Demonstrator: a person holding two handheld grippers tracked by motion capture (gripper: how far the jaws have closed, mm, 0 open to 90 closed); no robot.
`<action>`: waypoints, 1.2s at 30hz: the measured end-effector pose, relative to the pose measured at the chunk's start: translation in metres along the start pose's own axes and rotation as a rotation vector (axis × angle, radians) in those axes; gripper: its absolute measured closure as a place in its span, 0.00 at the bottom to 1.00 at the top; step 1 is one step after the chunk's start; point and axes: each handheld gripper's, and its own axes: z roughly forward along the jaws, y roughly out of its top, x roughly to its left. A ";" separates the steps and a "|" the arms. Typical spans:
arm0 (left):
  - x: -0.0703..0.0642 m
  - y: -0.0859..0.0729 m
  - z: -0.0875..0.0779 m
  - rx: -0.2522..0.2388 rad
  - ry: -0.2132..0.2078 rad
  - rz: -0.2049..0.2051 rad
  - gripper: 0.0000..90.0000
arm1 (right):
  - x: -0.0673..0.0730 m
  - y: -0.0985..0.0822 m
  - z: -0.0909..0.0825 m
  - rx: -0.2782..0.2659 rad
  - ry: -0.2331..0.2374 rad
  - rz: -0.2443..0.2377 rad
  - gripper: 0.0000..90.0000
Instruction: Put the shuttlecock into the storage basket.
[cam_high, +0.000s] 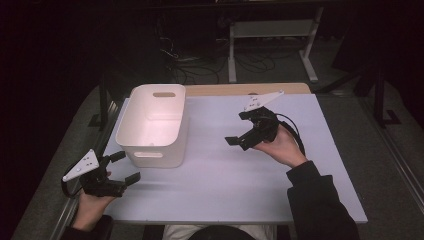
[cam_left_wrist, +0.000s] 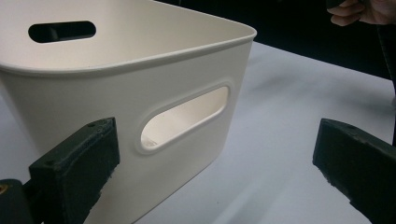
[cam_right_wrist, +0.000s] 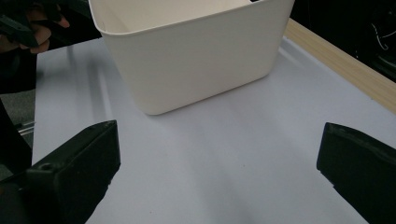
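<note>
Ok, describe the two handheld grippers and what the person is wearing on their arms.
Both grippers are black with two blocky, flat-faced jaws. The left gripper and the right gripper each carry a pale grey three-cornered plate on top, dotted with small holes. A black cable loops from the right one past the hand. The right arm wears a dark sleeve with a ribbed cuff; a dark cuff shows on the left too.

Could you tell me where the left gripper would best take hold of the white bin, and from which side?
Probably by the near wall's rim above the handle slot of the white bin, coming from the person's side. The left gripper already faces that wall, jaws open, and the slot leaves a thin band for one jaw to hook into.
</note>
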 end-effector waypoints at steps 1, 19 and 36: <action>0.000 0.000 0.000 0.000 0.000 0.000 0.00 | -0.001 -0.001 -0.001 -0.001 0.000 0.001 0.00; 0.000 0.000 0.000 0.000 0.001 -0.001 0.00 | -0.011 -0.027 -0.013 -0.019 -0.034 0.046 0.00; 0.000 0.000 0.000 0.000 0.002 -0.002 0.00 | -0.019 -0.052 -0.023 -0.033 -0.055 0.094 0.00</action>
